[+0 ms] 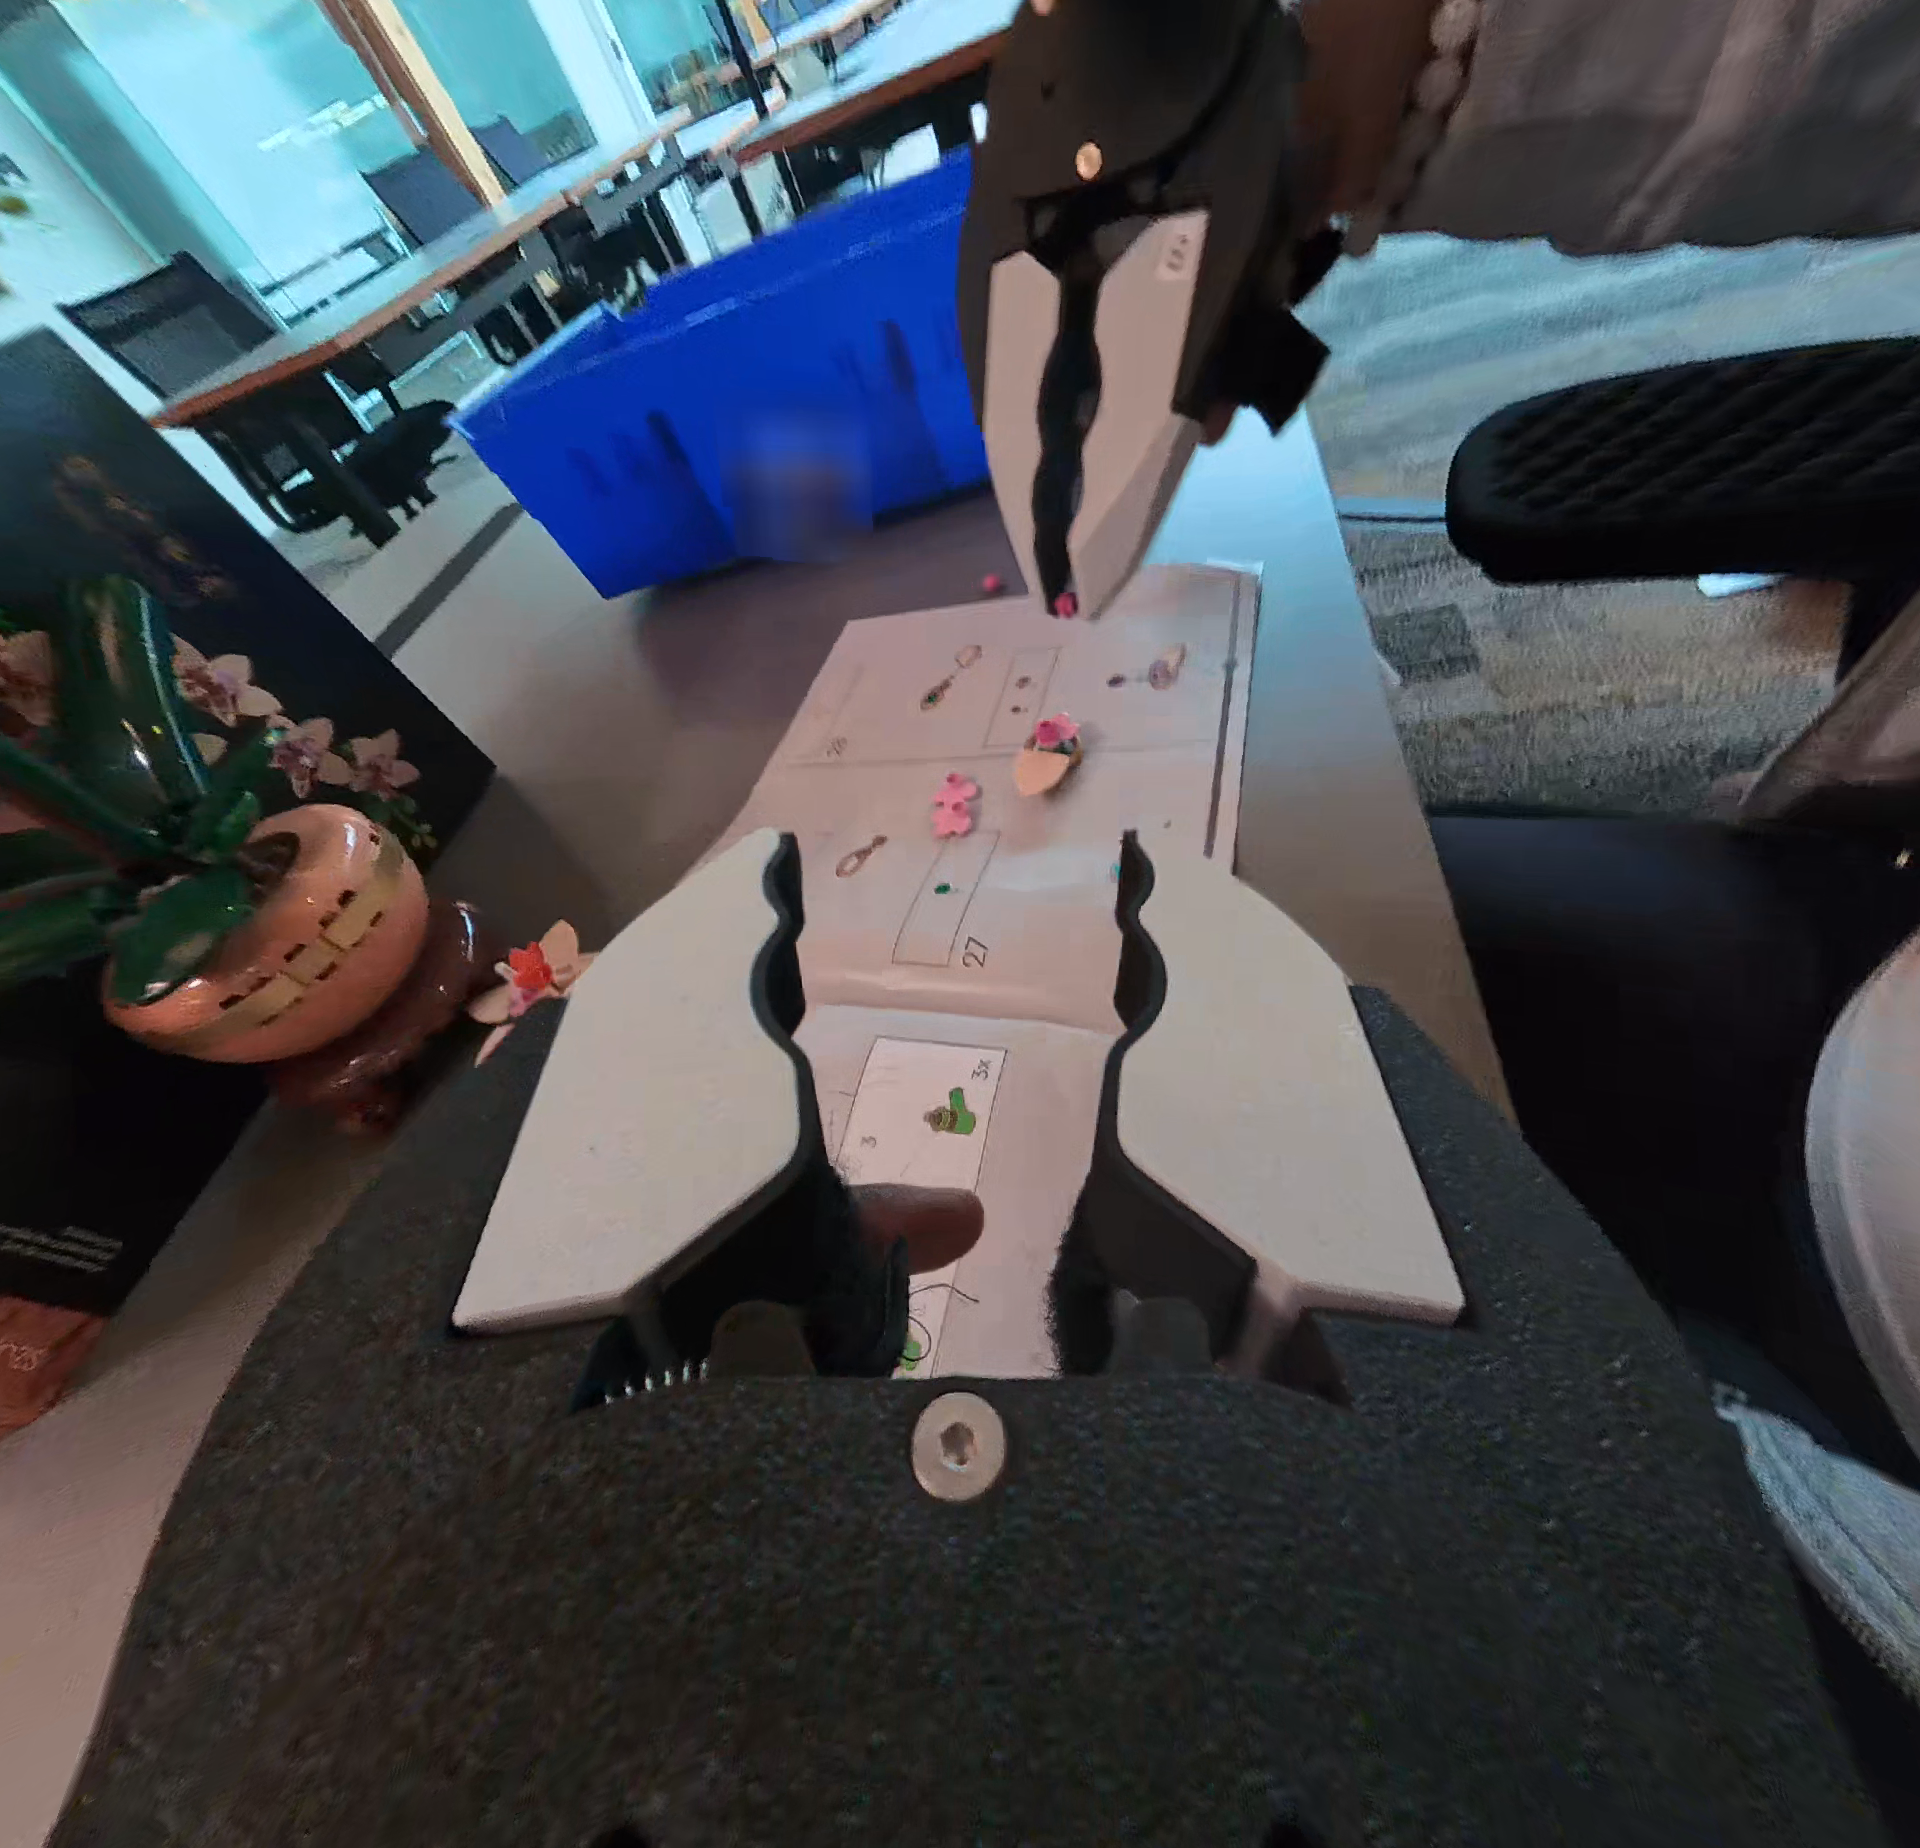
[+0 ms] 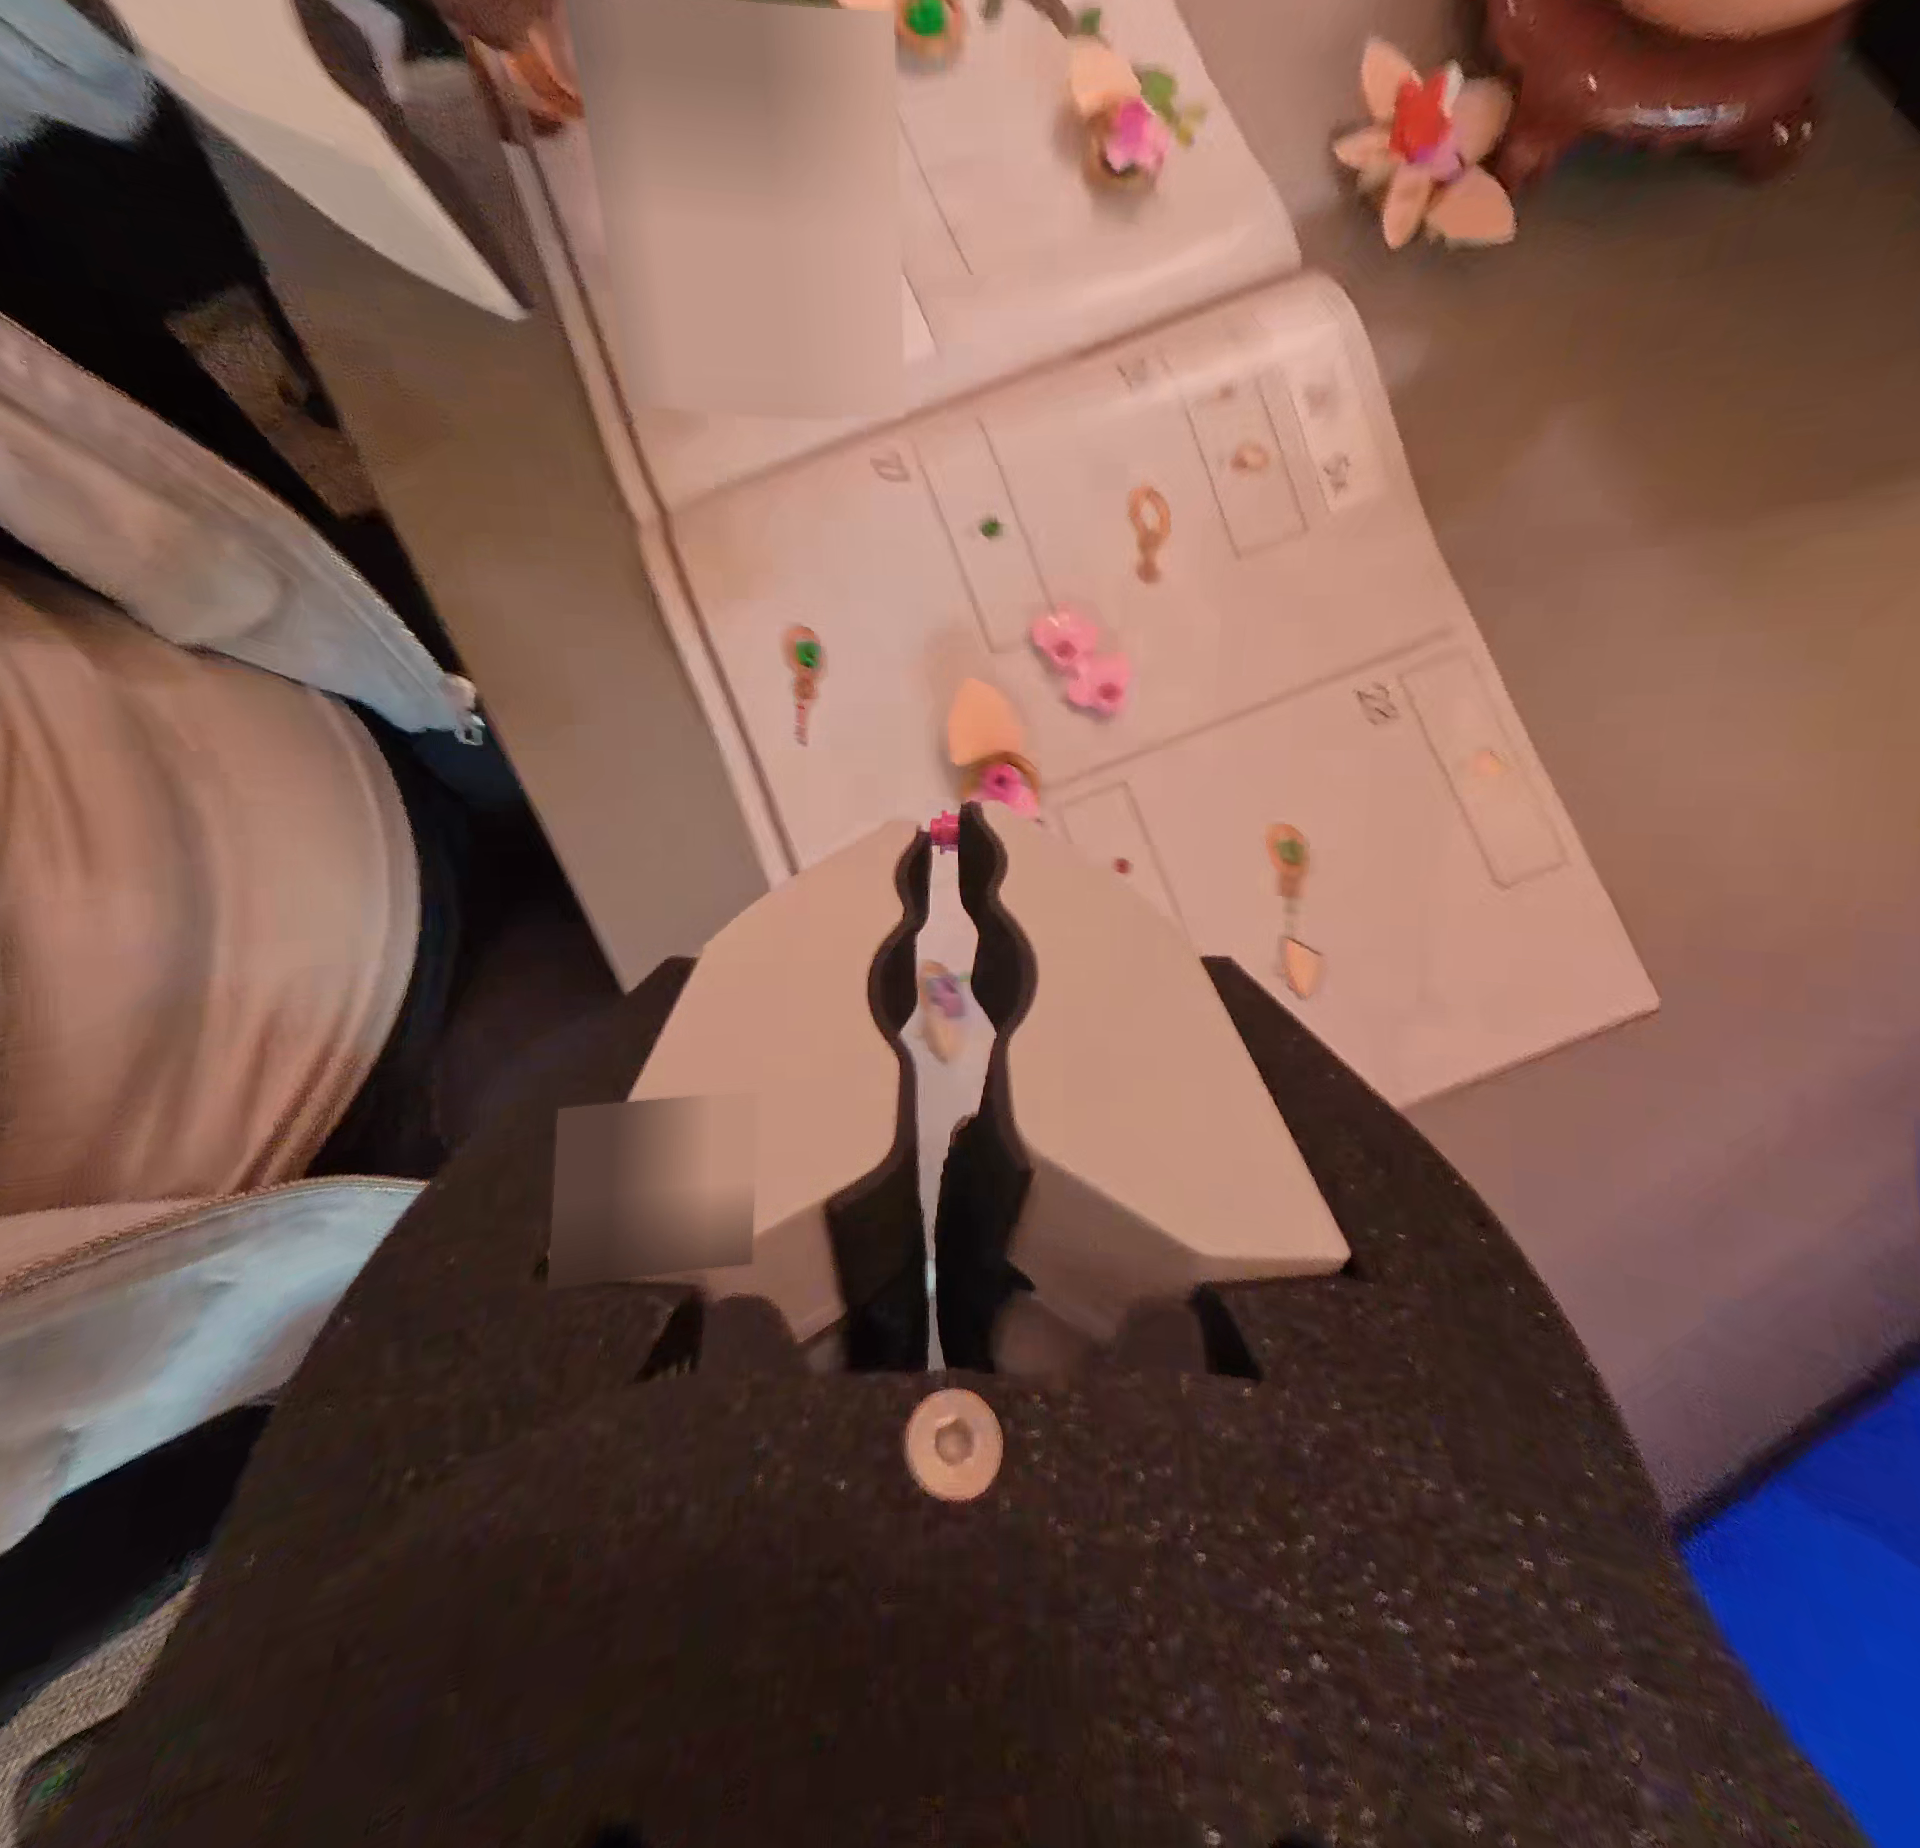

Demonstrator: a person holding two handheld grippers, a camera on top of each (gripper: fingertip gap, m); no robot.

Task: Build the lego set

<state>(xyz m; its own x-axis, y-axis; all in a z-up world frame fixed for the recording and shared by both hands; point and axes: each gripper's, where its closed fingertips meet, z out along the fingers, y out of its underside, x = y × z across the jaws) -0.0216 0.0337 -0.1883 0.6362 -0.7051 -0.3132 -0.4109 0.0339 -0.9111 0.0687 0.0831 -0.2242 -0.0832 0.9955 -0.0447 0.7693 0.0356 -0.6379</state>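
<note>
We see a grey table carrying an open instruction booklet near its right edge. To the left stand a flower model in a pink pot and a dark box, with a loose cream flower beside the pot. A blue bin sits at the far end, a tiny pink piece just before it.

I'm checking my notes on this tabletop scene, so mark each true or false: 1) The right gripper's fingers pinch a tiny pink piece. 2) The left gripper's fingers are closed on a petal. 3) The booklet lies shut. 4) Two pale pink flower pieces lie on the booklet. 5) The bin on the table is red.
1) True: the right gripper pinches a tiny pink piece.
2) False: the left gripper stands open, holding nothing.
3) False: the booklet lies open.
4) True: the pale pink flower pieces lie on its page.
5) False: the bin is blue.
</note>
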